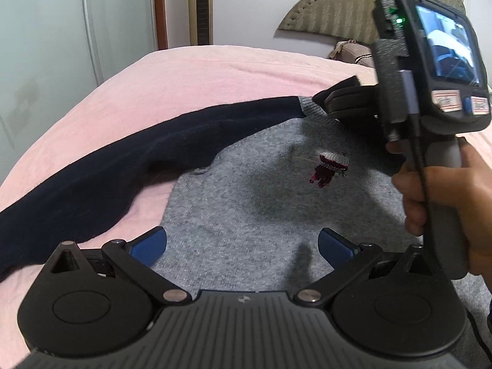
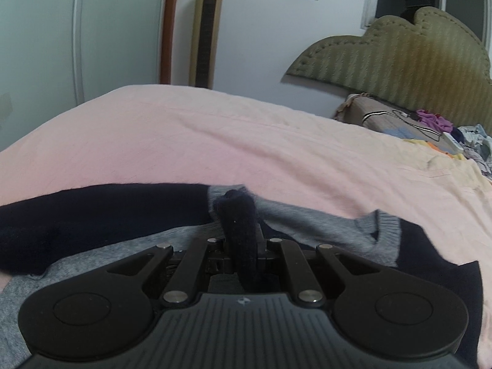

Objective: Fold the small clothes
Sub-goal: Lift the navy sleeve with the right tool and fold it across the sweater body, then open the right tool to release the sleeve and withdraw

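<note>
soft, limp knit sweater (image 1: 276, 209) on the bed (image 1: 184, 73); best held at hems or cuffs. left tongs (image 1: 241, 244) apart; right tongs (image 2: 243, 246) clamped on a navy fold (image 2: 238, 215).

Both wrist views sit low and close over the sweater (image 1: 276, 203), facing the headboard (image 2: 399, 58)

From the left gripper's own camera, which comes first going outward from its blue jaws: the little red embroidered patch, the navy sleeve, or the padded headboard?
Judged from the left gripper, whose jaws stand open over the grey sweater:
1. Red embroidered patch, ahead and slightly right on the sweater's front.
2. Navy sleeve, lying across to the left; its near end is about as close as the patch.
3. Padded headboard, far back right against the wall.
</note>
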`<state>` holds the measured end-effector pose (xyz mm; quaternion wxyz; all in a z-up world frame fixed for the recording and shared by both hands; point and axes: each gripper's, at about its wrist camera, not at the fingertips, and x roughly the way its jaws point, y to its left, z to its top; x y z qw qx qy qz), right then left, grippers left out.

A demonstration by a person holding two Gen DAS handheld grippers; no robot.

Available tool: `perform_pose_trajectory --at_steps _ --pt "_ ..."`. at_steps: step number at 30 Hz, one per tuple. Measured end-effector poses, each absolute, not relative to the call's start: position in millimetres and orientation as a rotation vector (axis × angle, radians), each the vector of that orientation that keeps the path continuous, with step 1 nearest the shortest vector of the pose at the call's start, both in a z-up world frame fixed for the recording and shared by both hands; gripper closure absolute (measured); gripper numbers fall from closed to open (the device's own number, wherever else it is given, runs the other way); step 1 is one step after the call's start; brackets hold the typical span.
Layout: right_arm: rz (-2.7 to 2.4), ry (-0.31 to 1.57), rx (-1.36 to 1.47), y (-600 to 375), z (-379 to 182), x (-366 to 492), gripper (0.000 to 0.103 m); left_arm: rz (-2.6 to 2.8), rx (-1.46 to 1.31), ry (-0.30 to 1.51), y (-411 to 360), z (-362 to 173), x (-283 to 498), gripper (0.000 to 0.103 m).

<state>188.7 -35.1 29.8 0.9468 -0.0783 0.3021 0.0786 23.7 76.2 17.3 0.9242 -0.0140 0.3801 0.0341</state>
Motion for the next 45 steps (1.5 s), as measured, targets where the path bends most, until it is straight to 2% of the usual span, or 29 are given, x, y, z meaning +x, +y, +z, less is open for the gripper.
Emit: perform_pose_trajectory --at_steps 3,6,7,9,10,11,18,23,31,45 --pt "0.195 0.657 -0.195 -28.1 20.8 193.6 0.093 0.073 -0.033 0.786 78.0 17.1 23.4 0.0" --pt "0.239 0.713 -0.19 -33.2 14.8 196.3 0.087 0.078 -0.035 0.784 80.1 18.5 22.9 0.0" --pt "0.25 0.722 -0.155 -39.1 16.7 195.7 0.08 0.081 -0.037 0.783 81.3 19.1 22.2 0.0" --pt "0.295 0.738 -0.036 -56.8 23.4 193.5 0.058 0.085 -0.046 0.782 84.3 20.3 21.2 0.0" --pt "0.334 0.746 0.023 -63.1 24.4 189.9 0.033 0.089 -0.054 0.783 85.9 20.7 21.2 0.0" --pt "0.381 0.759 0.068 -69.3 25.0 188.0 0.019 0.091 -0.06 0.784 87.0 21.0 21.3 0.0" --pt "0.492 0.814 0.283 -92.6 24.5 186.1 0.02 0.116 -0.066 0.774 89.4 24.5 16.7 0.0" --pt "0.406 0.795 0.069 -73.4 26.9 171.0 0.021 0.147 -0.086 0.768 98.4 28.1 12.4 0.0" --pt "0.297 0.609 -0.182 -65.2 59.2 102.2 0.02 0.21 -0.105 0.765 113.0 32.9 7.0 0.0" --pt "0.197 0.649 -0.115 -138.4 38.8 64.9 0.014 0.342 -0.166 0.752 149.1 30.4 -6.1 0.0"
